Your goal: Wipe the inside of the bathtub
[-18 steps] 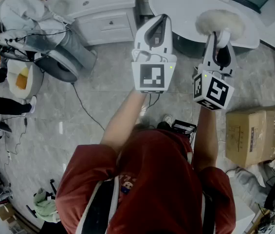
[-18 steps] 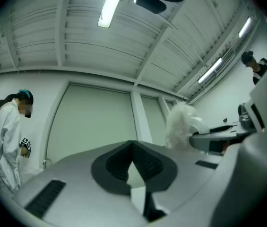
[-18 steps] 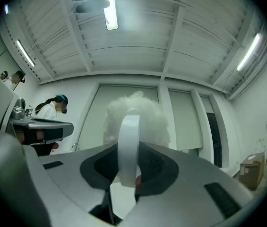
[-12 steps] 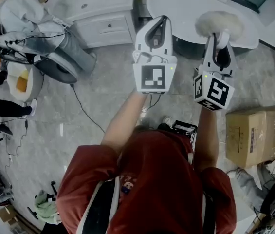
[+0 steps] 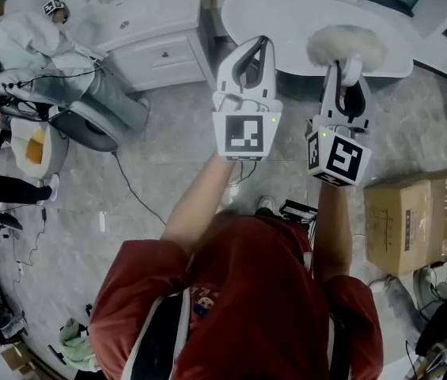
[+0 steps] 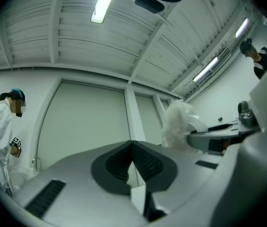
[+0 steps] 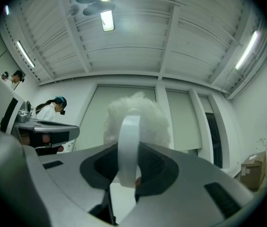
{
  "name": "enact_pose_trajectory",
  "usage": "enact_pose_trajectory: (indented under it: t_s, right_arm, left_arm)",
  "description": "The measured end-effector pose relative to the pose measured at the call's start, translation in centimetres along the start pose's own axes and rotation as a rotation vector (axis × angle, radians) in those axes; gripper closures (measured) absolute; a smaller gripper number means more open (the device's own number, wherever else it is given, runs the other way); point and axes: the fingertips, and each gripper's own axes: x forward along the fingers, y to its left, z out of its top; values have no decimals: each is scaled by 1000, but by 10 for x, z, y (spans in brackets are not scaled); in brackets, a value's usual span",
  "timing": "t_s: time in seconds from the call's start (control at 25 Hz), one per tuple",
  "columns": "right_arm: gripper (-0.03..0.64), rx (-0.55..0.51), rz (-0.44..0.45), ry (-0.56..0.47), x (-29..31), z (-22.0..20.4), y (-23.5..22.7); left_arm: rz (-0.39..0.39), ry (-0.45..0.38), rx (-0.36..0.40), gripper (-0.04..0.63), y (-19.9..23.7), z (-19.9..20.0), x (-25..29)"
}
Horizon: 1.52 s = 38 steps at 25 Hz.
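Observation:
The white oval bathtub [image 5: 286, 14] lies on the floor ahead of me, at the top of the head view. Both grippers are held up in front of it, pointing towards the ceiling. My right gripper [image 5: 348, 68] is shut on the white handle [image 7: 127, 141] of a fluffy white duster [image 5: 346, 44], whose woolly head [image 7: 135, 115] stands above the jaws. My left gripper [image 5: 259, 44] is beside it on the left, its jaws closed together [image 6: 132, 148] with nothing between them. The duster's head [image 6: 178, 124] also shows to the right in the left gripper view.
A white vanity cabinet [image 5: 156, 50] stands left of the tub. A person in white [image 5: 41, 38] sits at the upper left beside a round stool [image 5: 92, 117]. A cardboard box [image 5: 413, 220] is on the floor to my right, and cables [image 5: 136, 188] trail across the tiles.
Both grippers have shifted slightly left in the head view and more of the bathtub shows. The right gripper's hold on the duster and the left's closed jaws are the same.

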Motion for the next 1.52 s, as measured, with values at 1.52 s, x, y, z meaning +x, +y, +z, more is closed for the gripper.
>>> enact_pose_trajectory:
  t_s: [1.52]
  right_arm:
    - [522, 0, 83, 74, 188, -110, -107]
  left_arm:
    - [71, 32, -30, 580, -23, -97, 207]
